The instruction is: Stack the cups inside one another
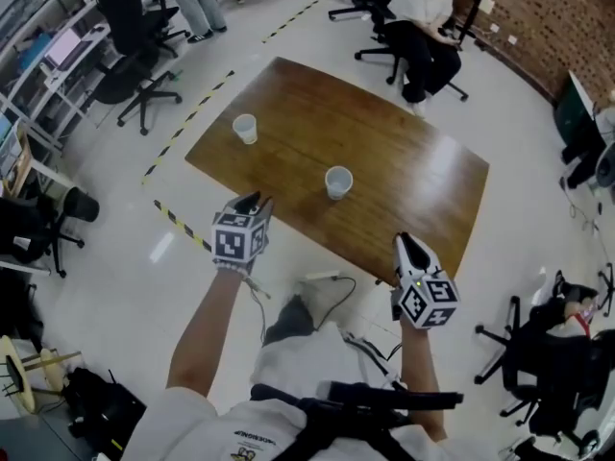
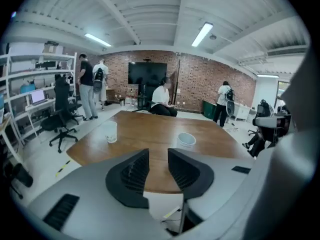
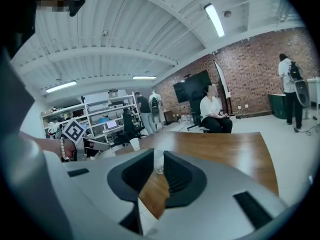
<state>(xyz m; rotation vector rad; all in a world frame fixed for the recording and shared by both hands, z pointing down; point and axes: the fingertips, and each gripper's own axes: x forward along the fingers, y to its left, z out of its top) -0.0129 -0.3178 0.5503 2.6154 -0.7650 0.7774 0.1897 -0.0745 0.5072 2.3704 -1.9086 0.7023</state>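
Two white paper cups stand upright and apart on the brown wooden table (image 1: pixel 404 171): one cup (image 1: pixel 246 128) near the far left corner, the other cup (image 1: pixel 338 181) nearer the middle. My left gripper (image 1: pixel 252 203) hovers at the table's near left edge, short of both cups, open and empty. My right gripper (image 1: pixel 404 241) sits just off the near edge, also open and empty. The left gripper view shows the far cup (image 2: pixel 110 132) and the middle cup (image 2: pixel 186 140) beyond the jaws. In the right gripper view the middle cup (image 3: pixel 158 165) shows through the gap, well ahead of the jaws.
Office chairs (image 1: pixel 144 60) and shelving (image 1: pixel 43 56) stand to the left, with yellow-black floor tape (image 1: pixel 183 128) along that side. A seated person (image 1: pixel 423 22) is beyond the table's far end. More chairs (image 1: pixel 538 353) stand at the right.
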